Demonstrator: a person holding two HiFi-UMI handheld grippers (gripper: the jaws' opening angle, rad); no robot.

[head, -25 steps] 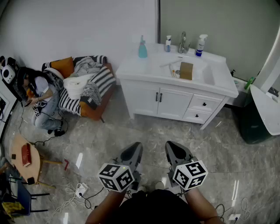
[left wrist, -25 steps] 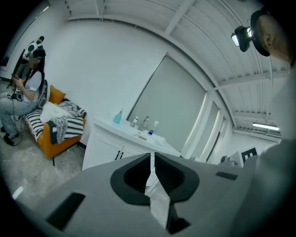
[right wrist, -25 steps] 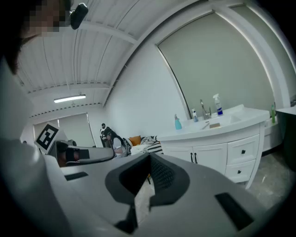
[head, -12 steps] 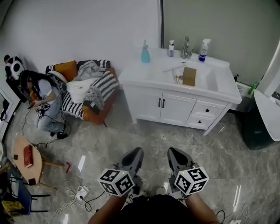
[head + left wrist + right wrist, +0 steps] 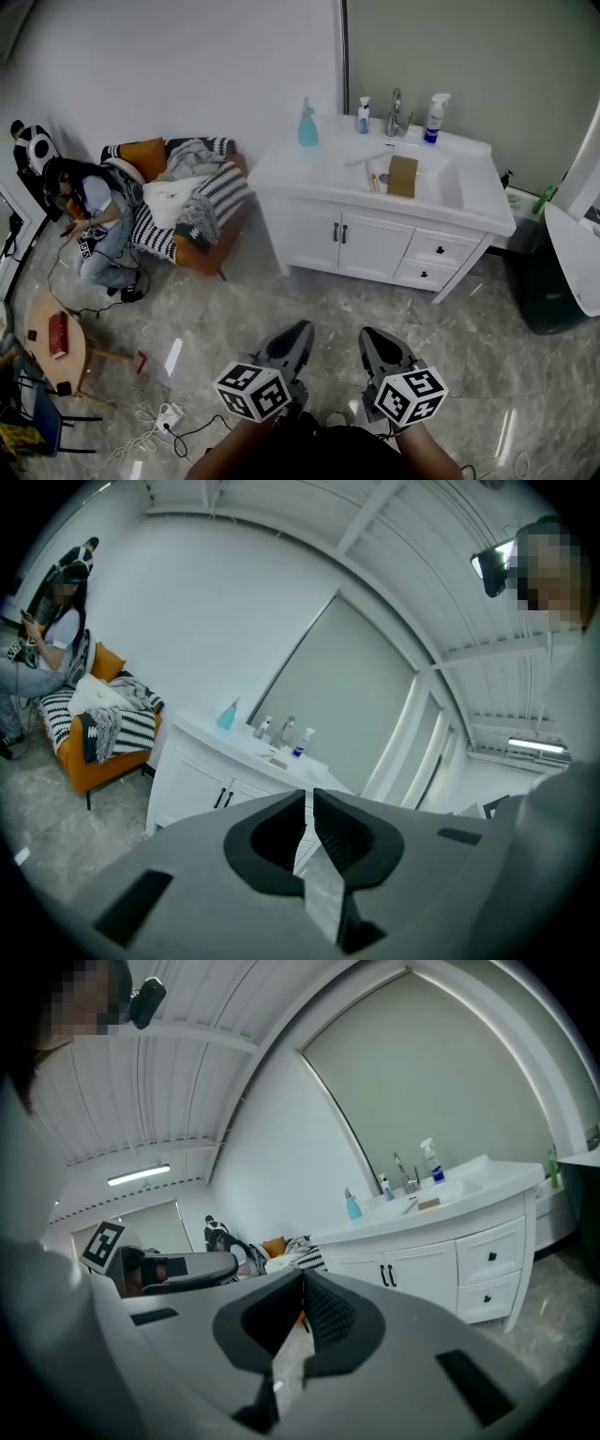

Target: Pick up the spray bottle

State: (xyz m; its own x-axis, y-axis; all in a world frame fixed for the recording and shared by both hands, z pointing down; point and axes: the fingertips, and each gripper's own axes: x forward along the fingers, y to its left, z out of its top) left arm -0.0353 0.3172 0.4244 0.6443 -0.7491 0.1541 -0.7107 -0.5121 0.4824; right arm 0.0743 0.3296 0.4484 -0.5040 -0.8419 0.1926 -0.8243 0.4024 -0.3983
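spray bottle, vanity back edge, open floor (marble) ahead

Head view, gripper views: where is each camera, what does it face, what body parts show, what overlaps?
Head view: on head, looking down at vanity; left tongs, right tongs, forearms show.
Left gripper view: on left tongs, which show, facing vanity.
Right gripper view: on right tongs, which show, facing vanity.
All share white spray bottle.

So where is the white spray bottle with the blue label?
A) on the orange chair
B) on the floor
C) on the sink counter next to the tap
C: the white spray bottle stands on the counter, just right of the tap.
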